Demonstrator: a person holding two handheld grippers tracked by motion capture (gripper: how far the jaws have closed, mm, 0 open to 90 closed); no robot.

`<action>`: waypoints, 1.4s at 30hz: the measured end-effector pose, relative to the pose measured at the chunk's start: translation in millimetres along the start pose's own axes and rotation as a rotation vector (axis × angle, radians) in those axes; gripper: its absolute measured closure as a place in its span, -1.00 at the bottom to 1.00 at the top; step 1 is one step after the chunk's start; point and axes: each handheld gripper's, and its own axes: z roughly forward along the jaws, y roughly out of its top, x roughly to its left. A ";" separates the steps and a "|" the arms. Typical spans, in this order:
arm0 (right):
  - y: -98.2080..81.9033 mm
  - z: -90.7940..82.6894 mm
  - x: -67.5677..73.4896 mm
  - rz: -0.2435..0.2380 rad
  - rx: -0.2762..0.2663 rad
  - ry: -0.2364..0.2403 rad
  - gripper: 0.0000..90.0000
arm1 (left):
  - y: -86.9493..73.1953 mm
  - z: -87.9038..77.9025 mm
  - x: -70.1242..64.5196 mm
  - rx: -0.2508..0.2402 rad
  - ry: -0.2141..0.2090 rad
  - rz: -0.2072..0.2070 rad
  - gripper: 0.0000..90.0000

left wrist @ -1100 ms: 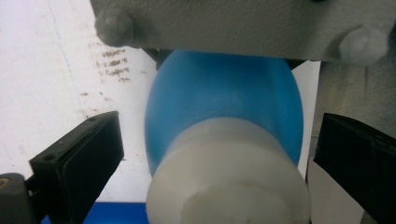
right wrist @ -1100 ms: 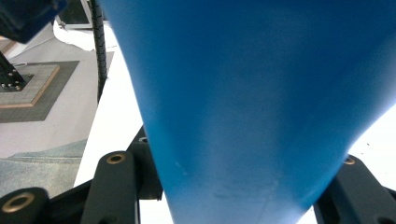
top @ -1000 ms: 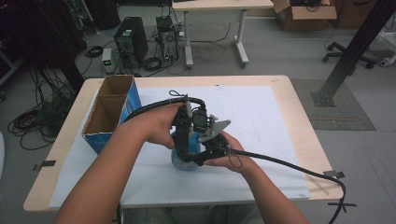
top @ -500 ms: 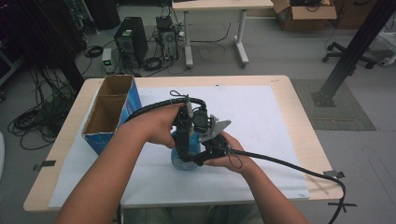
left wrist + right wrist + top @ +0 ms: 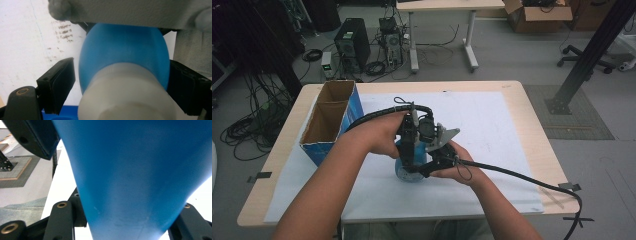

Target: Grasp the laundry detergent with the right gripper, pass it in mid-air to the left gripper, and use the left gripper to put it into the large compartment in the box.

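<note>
Right claw point(image 5: 424, 167) grips blue plastic bottle point(image 5: 408, 167); left claw point(image 5: 408, 150), closing, straddles its white cap point(image 5: 125, 95), gap at the left pad.

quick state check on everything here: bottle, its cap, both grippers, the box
blue bottle: upright on the white sheet
white cap: on the bottle
left gripper: jaws just been closing around the cap, one pad not yet touching
right gripper: shut on the bottle
cardboard box: open-topped

obstacle: cardboard box point(image 5: 329, 122) at table's left | free: white sheet point(image 5: 492, 125) on the right
</note>
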 end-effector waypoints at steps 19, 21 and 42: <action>0.4 -1.7 1.5 -0.005 0.006 0.004 0.00 | 4.4 1.4 -0.6 0.018 -0.012 0.015 -0.52; 0.0 -1.3 1.9 -0.004 0.007 0.005 0.00 | 4.7 0.9 -0.7 0.028 -0.020 0.017 -0.41; 0.8 -2.0 1.9 -0.029 0.001 -0.008 0.00 | 7.2 1.1 -2.7 0.059 -0.012 -0.005 -0.15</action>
